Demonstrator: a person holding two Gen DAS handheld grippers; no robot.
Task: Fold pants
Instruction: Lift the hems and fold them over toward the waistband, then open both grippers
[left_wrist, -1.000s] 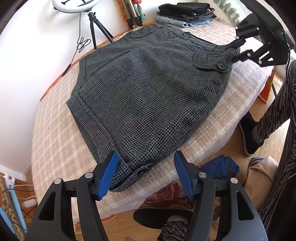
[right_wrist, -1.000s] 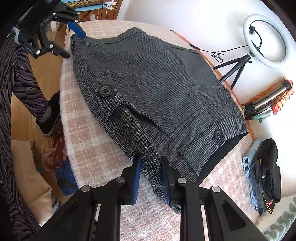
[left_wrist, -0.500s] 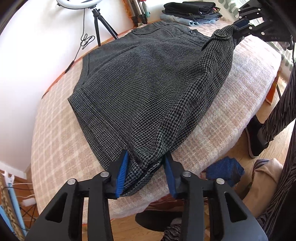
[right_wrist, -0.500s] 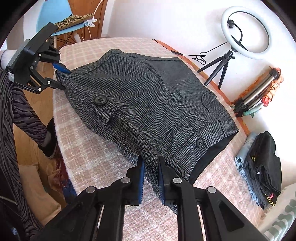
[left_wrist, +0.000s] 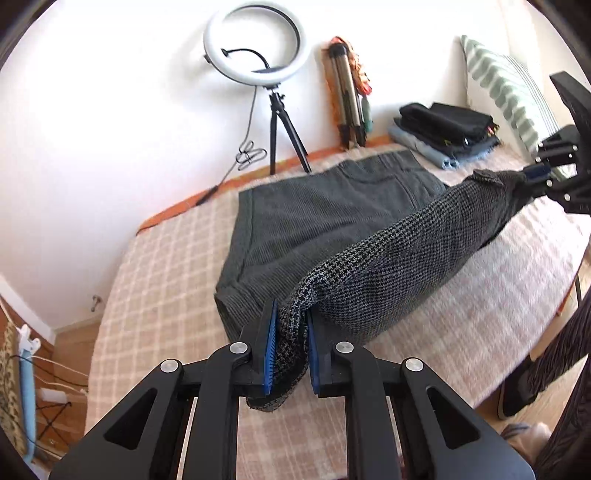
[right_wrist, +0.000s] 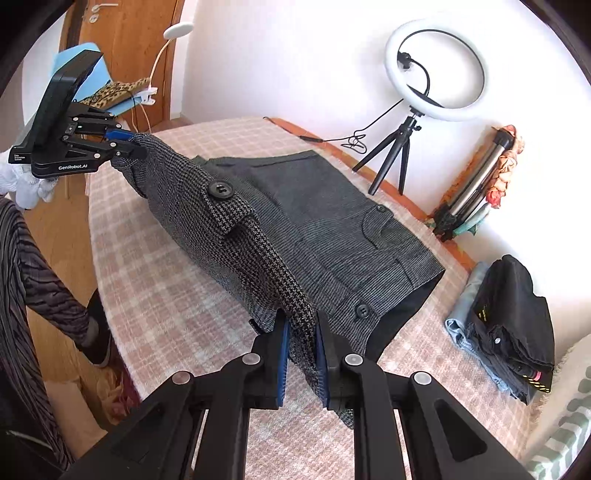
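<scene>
Grey houndstooth wool pants (left_wrist: 332, 221) are half lifted off the pink-and-cream checked blanket (left_wrist: 166, 277): the far part lies flat, while the near edge hangs in the air, stretched between your two tools. Your left gripper (left_wrist: 290, 347) has its blue pads (left_wrist: 271, 343) pinched tight on the hem corner, with a bit of cloth drooping below them. Your right gripper (right_wrist: 301, 354) is clamped on the waistband end, just near of a small black button (right_wrist: 362, 311). A bigger black button (right_wrist: 219, 189) sits on the raised pocket flap. Far right on the blanket there's a stack of folded dark clothes (right_wrist: 513, 325), and a white ring light on a black tripod (right_wrist: 434, 66) stands by the wall.
</scene>
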